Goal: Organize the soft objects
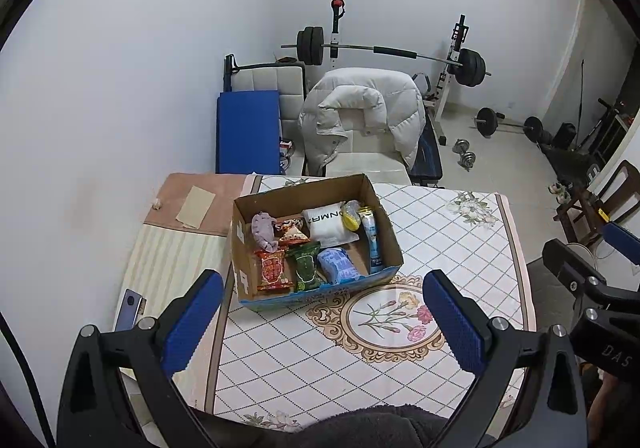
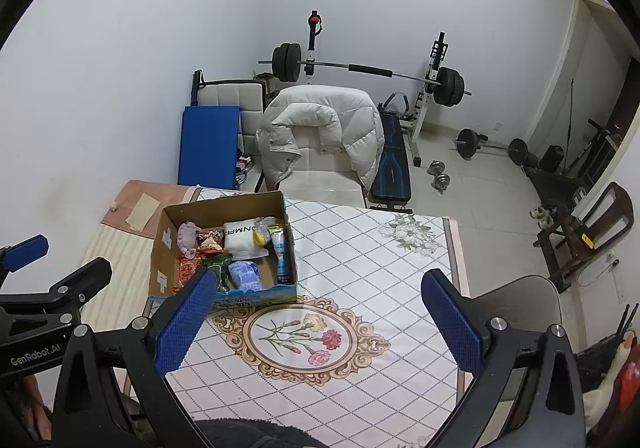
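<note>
Both grippers released, nothing held: left gripper (image 1: 322, 318) and right gripper (image 2: 316, 322) hover over the floral tablecloth (image 1: 440, 240). Soft items all sit in the cardboard box (image 1: 394, 244) at the table's far-left: white pouch (image 1: 328, 226), blue packet (image 1: 339, 266), green snack bag (image 1: 306, 266), red snack bag (image 1: 272, 270).
</note>
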The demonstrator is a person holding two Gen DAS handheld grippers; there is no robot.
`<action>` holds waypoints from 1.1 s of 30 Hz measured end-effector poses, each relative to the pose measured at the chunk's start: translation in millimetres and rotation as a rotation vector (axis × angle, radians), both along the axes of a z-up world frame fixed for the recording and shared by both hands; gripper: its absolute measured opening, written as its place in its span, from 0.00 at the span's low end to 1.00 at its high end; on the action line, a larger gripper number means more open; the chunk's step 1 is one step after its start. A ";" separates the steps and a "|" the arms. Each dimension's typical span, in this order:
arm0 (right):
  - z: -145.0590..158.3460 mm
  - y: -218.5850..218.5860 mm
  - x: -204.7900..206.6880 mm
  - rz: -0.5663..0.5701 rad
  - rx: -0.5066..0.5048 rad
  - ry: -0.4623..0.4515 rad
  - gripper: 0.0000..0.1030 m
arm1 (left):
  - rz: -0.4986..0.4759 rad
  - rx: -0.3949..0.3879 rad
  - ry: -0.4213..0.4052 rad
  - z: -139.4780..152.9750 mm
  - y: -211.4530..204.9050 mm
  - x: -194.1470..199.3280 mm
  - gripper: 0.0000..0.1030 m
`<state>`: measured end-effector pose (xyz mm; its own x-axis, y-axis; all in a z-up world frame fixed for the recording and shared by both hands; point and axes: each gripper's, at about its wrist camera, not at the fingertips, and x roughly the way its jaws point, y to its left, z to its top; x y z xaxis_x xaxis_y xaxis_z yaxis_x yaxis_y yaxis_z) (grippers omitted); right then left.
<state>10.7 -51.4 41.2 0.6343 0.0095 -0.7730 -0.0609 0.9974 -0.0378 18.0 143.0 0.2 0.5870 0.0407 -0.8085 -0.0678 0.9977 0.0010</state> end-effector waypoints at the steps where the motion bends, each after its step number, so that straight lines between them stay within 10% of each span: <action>1: 0.1 -0.1 0.1 0.002 0.000 0.000 1.00 | -0.006 0.002 0.000 0.1 -1.7 0.5 0.99; 33: 3.4 -7.4 -3.6 0.006 -0.002 0.002 1.00 | 0.004 0.010 -0.011 3.9 1.9 -9.4 0.99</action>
